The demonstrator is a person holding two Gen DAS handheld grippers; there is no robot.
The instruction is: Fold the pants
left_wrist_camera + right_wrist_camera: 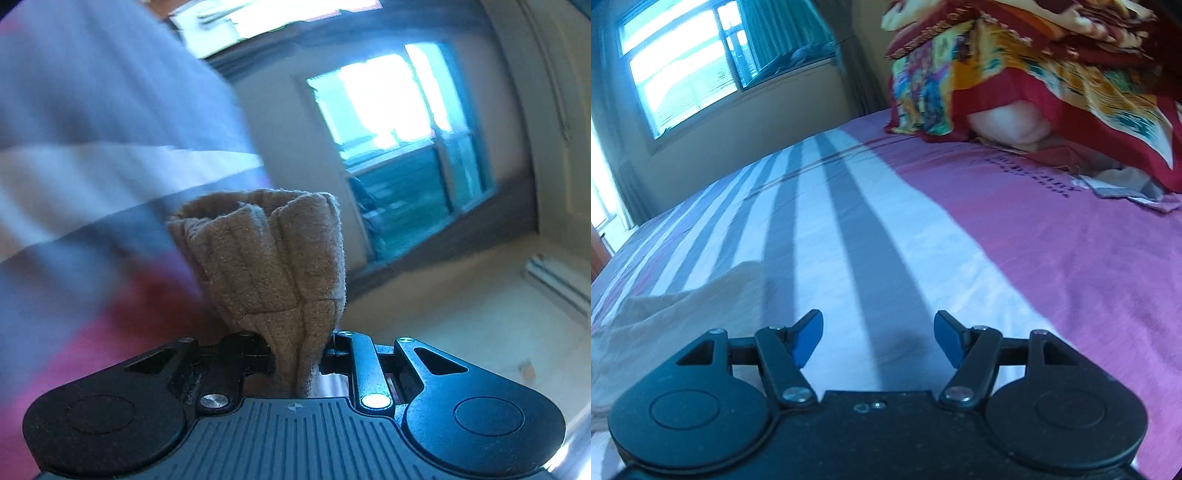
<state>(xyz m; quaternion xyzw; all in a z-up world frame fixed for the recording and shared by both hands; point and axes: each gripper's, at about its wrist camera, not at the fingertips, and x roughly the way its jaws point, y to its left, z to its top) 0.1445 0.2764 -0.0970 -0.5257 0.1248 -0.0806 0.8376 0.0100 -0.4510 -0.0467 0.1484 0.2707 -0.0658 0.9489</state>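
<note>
In the left wrist view my left gripper [295, 354] is shut on a bunched fold of the beige ribbed pants [273, 258], held up off the bed with the view tilted and blurred. In the right wrist view my right gripper [878, 338] is open and empty, its blue pads [809, 339] low over the striped bedsheet [871, 258]. Another part of the beige pants [665, 317] lies crumpled on the sheet to the left of the right gripper, apart from it.
The bed has a pink, white and grey striped sheet [92, 155]. A pile of colourful folded cloths [1015, 74] over a pillow sits at the far right of the bed. A window [683, 62] and wall lie beyond the bed's far edge.
</note>
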